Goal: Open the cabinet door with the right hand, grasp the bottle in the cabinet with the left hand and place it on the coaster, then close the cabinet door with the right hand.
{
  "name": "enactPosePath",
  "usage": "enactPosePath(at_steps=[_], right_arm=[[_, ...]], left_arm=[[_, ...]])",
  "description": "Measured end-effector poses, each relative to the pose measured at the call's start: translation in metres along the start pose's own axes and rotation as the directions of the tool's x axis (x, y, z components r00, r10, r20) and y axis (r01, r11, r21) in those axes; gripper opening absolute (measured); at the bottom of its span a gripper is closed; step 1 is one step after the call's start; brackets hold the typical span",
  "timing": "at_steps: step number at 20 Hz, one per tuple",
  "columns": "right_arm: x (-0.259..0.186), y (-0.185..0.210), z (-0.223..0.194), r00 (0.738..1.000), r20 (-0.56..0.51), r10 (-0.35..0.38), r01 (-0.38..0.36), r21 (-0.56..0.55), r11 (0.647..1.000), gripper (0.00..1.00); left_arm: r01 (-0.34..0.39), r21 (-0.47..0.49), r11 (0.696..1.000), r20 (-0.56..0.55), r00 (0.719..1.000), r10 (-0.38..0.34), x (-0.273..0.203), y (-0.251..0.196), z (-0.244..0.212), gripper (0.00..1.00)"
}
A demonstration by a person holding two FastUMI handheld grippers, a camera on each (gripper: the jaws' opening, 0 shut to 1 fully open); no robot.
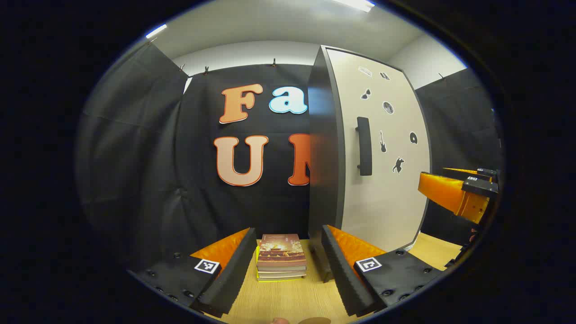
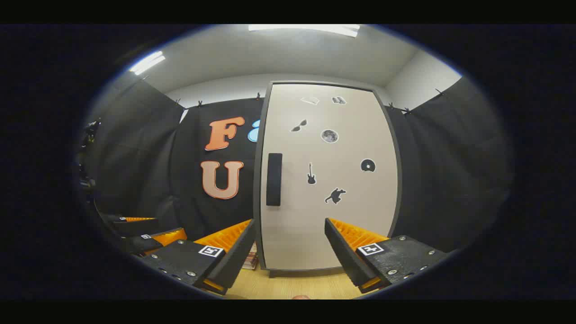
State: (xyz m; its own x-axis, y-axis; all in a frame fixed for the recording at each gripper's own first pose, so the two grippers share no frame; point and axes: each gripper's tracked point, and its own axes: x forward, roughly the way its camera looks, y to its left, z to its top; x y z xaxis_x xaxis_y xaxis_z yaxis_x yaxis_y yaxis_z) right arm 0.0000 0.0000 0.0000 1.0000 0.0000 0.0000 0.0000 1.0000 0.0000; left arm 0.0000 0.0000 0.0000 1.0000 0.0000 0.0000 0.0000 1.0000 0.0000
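Looking along the left gripper (image 1: 288, 274), its two black ribbed pads on orange fingers stand wide apart with nothing between them above the pale wood-grain table (image 1: 292, 301), where a flat stack of books (image 1: 281, 257) lies ahead; the tall cabinet (image 1: 355, 153), dark-edged with a smooth cream door (image 1: 387, 180) dotted with small black stickers, rises upright to the right, its black bar handle (image 1: 364, 146) running vertically, and the right gripper (image 1: 459, 191) shows beyond it at the edge. From the right gripper view, that gripper (image 2: 290, 252) is likewise spread wide and empty, facing the shut door (image 2: 333, 216) squarely, the vertical handle (image 2: 274, 179) near the door's left edge, the left gripper (image 2: 139, 231) low at left.
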Motion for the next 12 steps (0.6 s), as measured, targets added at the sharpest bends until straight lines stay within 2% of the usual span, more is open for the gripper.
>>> enactPosePath(at_steps=[2, 3, 4, 12], right_arm=[[0.006, 0.002, 0.001, 1.0, -0.005, -0.004, 0.004, -0.012, 1.0, 0.93], [0.008, 0.003, 0.001, 1.0, -0.004, -0.006, 0.006, -0.013, 1.0, 0.96], [0.01, 0.004, 0.002, 1.0, 0.0, -0.008, 0.008, -0.012, 1.0, 0.93], [0.018, 0.014, -0.004, 1.0, -0.009, 0.007, -0.007, -0.021, 1.0, 0.93]], left_arm=[[0.007, 0.003, 1.0, 0.0, 1.0, -0.007, 0.005, 0.001, 0.002, 0.94], [0.01, 0.005, 1.0, 0.003, 1.0, -0.01, 0.007, 0.001, 0.004, 0.94], [0.014, 0.007, 1.0, 0.007, 1.0, -0.014, 0.008, 0.0, 0.007, 0.94], [0.012, -0.002, 1.0, 0.006, 1.0, -0.012, 0.014, 0.005, 0.01, 0.94]])
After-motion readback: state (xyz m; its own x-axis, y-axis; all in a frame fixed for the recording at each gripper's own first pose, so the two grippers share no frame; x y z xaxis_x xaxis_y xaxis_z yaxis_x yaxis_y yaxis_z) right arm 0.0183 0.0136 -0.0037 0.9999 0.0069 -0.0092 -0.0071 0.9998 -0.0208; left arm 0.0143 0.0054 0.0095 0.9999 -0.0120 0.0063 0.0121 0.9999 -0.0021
